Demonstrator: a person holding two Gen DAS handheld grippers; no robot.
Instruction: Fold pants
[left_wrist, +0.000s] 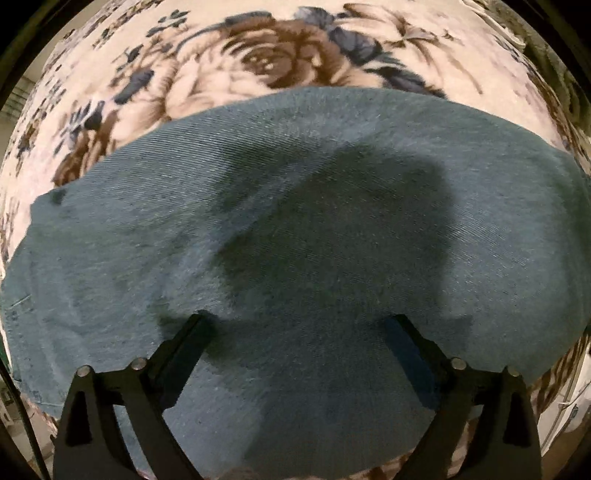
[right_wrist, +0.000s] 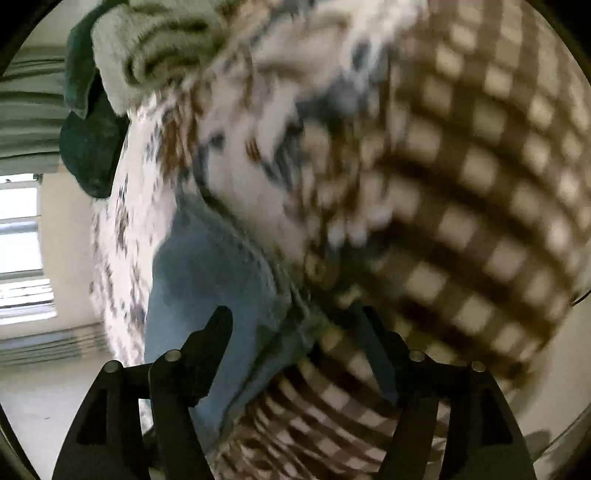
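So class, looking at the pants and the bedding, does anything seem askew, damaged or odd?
Nothing stands out. The blue denim pants lie fairly flat on the floral blanket, with no tear or stain visible. The right wrist view is too blurred to judge detail.

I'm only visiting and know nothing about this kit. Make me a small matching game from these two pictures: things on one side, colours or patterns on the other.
Things:
1. pants
2. blanket
3. checked cloth
4. left gripper

Looks:
A. brown and cream squares
B. black, jaws wide apart
C. plain blue denim
D. brown and blue flowers on cream

Pairs: 1-C, 2-D, 3-A, 4-B
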